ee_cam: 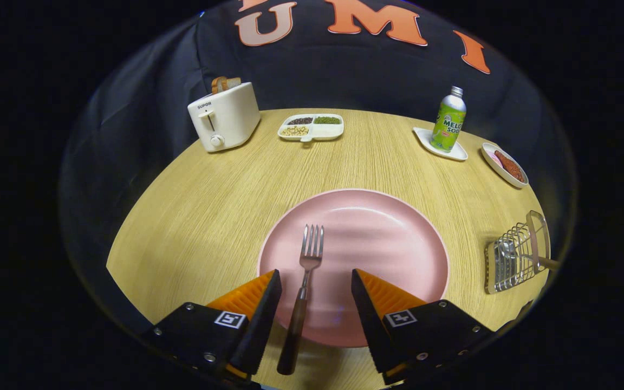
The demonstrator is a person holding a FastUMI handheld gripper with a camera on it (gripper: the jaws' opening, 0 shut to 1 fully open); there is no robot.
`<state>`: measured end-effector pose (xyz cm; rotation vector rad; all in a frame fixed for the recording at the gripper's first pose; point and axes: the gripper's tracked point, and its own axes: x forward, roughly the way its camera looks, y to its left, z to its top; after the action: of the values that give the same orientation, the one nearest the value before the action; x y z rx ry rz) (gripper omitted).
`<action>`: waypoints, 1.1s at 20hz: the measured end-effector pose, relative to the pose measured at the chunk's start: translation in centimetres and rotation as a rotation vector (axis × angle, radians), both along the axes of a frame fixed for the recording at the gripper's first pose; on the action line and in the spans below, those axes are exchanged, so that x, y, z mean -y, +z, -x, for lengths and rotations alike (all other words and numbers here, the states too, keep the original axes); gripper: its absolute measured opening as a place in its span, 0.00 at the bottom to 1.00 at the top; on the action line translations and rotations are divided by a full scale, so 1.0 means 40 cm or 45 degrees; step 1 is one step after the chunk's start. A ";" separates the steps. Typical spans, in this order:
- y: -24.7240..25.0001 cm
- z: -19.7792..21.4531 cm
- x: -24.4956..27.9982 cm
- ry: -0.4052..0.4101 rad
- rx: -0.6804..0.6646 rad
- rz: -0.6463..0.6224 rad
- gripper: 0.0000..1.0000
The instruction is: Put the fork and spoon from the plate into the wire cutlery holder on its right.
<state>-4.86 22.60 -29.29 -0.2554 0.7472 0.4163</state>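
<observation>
Gripper view: our tool (316, 284) hangs wide open, empty, straddling the fork (303, 287) on the plate (398, 244); closing too high, we risk the thin handle slipping free.

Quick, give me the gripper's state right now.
Gripper: open, holding nothing; its fingers straddle the fork lying on the pink plate, not touching it.

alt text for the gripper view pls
The open gripper straddles a fork lying on a pink plate. Right of the plate, the wire cutlery holder already holds a spoon.
</observation>
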 end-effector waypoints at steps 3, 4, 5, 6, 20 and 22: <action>-0.014 0.004 -0.003 0.009 -0.012 0.017 0.64; -0.019 0.006 -0.004 0.010 -0.015 0.021 0.55; -0.021 0.008 -0.001 0.010 -0.019 0.024 0.52; -0.024 0.006 -0.005 0.010 -0.023 0.025 0.47; 0.022 -0.005 0.042 -0.011 -0.049 -0.008 0.04; 0.041 -0.006 0.055 -0.004 -0.054 -0.015 0.04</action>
<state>-4.62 20.38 -27.64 -0.2346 0.7865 0.4241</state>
